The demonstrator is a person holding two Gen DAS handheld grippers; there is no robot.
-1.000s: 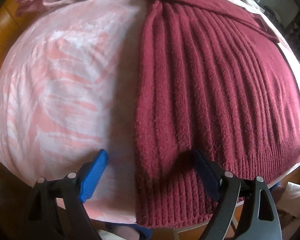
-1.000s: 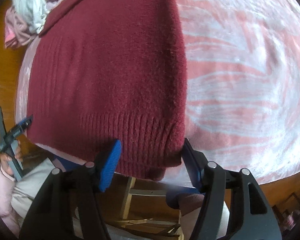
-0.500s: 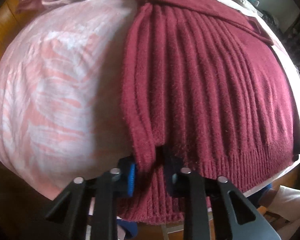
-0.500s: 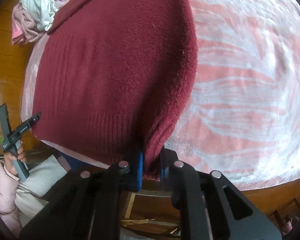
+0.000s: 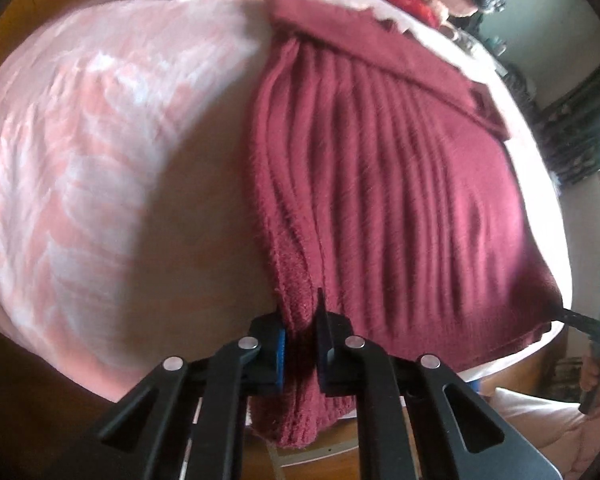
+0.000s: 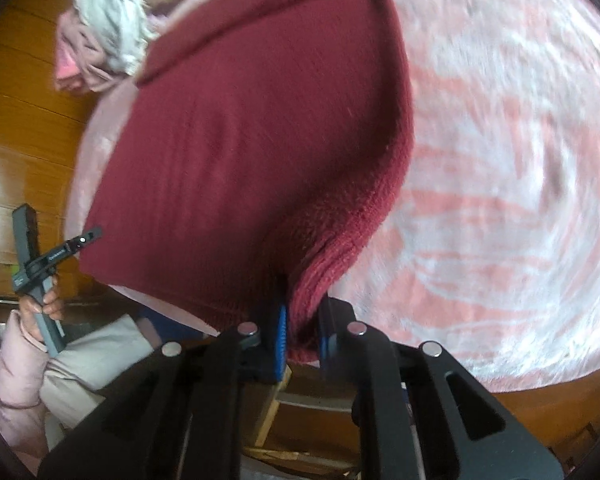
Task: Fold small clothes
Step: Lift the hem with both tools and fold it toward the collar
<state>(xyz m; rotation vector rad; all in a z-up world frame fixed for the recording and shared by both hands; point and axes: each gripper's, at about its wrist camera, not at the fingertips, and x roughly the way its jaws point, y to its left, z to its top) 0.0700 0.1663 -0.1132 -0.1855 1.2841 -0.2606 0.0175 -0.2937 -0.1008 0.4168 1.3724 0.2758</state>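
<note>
At tabletop's near edge | maroon knit sweater (image 5: 400, 184): soft, floppy, stretchy | left gripper (image 5: 302, 344), closing, pinches hem corner | right gripper (image 6: 302, 332) clamps opposite hem corner.

Black left tool (image 5: 302, 346) and right tool (image 6: 302, 332): silver rivets, blue pads; pink puffy sleeve (image 6: 18, 368)

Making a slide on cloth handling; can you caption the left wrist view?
Left gripper closing on the hem corner of a maroon knit sweater spread on a pink patterned blanket.
</note>
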